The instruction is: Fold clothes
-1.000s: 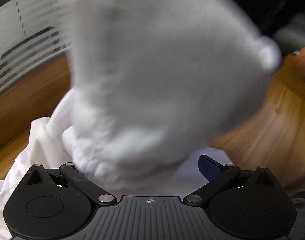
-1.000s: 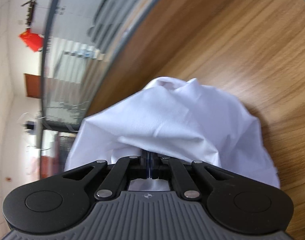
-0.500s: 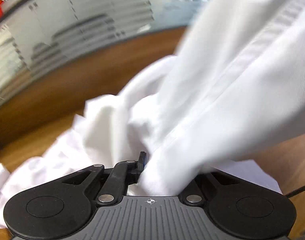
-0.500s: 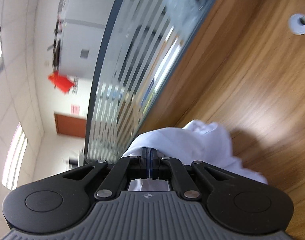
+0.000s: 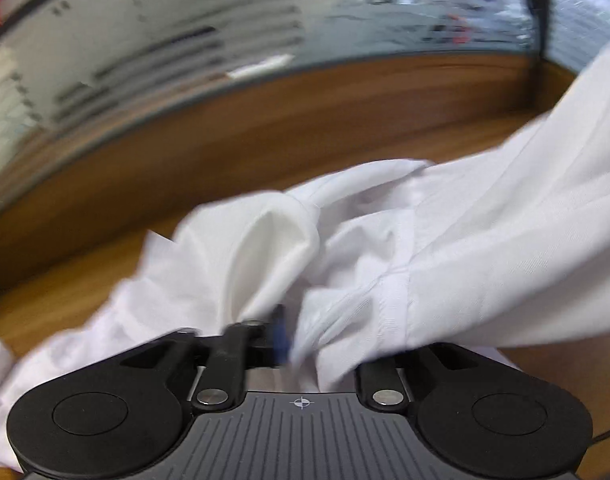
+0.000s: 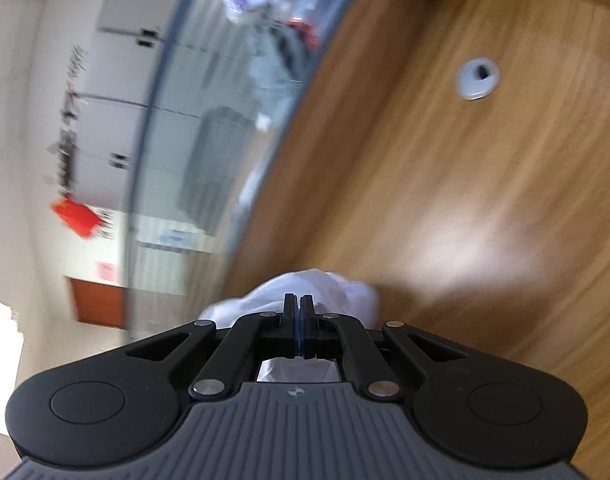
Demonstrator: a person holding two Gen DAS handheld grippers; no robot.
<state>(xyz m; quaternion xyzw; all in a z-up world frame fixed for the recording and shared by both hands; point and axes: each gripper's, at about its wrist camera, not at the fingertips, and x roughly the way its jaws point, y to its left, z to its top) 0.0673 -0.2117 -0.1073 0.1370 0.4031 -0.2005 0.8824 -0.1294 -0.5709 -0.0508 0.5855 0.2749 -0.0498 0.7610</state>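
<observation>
Left gripper point(image 5: 305, 344) has its jaws opening with bunched cloth of the white woven cotton garment point(image 5: 385, 248) lying between them, while the right gripper point(image 6: 299, 320) is clamped fully together on a small fold of the same garment point(image 6: 345, 292) that shows just ahead of its fingertips. Judged from these views, folding is at an early stage: the garment is crumpled ahead of the left gripper on the brown wood-grain table point(image 5: 265, 132), one part is drawn taut up and to the right, and no flat fold is visible. No container appears in either view.
</observation>
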